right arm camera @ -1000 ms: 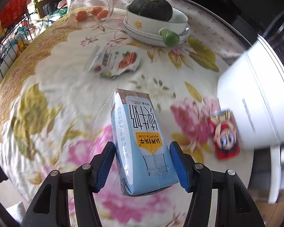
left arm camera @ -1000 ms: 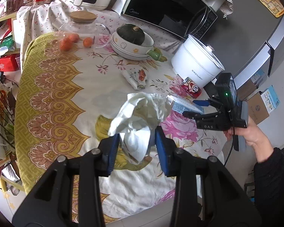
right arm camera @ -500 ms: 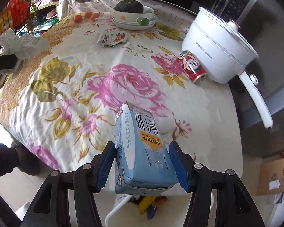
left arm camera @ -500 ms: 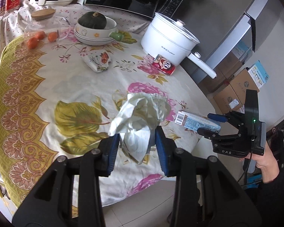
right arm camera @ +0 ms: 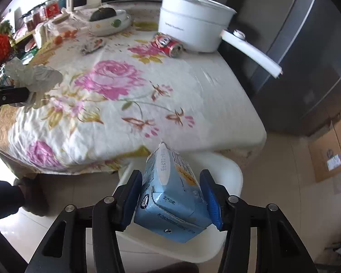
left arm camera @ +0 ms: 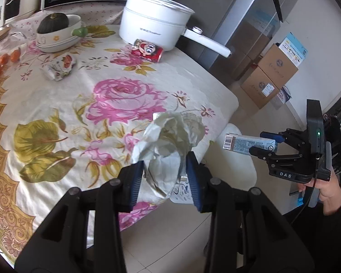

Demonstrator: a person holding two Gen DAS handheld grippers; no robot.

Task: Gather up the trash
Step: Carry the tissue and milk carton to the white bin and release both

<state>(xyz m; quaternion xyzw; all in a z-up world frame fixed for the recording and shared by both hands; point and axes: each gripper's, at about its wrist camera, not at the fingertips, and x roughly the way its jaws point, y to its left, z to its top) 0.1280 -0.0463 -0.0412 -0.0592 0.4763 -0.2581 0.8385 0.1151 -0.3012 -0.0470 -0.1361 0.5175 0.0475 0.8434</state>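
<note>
While the left gripper [left arm camera: 164, 179] clamped crumpled paper [left arm camera: 170, 145] at 6 o'clock over the table [left arm camera: 56, 104] edge, right gripper [right arm camera: 170, 199] jaws just narrowed, pinching a blue carton [right arm camera: 170, 195], white bin [right arm camera: 227, 177] beneath at 6 o'clock.

Crumpled paper [left arm camera: 168, 145] betw. L fingers [left arm camera: 136, 182]

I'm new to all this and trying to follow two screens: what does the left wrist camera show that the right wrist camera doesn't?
Only the left wrist view shows the person's hand gripping the right gripper and the carton's barcode end.

Only the right wrist view shows the shelf jars and the carton's folded bottom.

Both show the crumpled paper in the left gripper, the milk carton, the white pot, the red can and the floral tablecloth.
</note>
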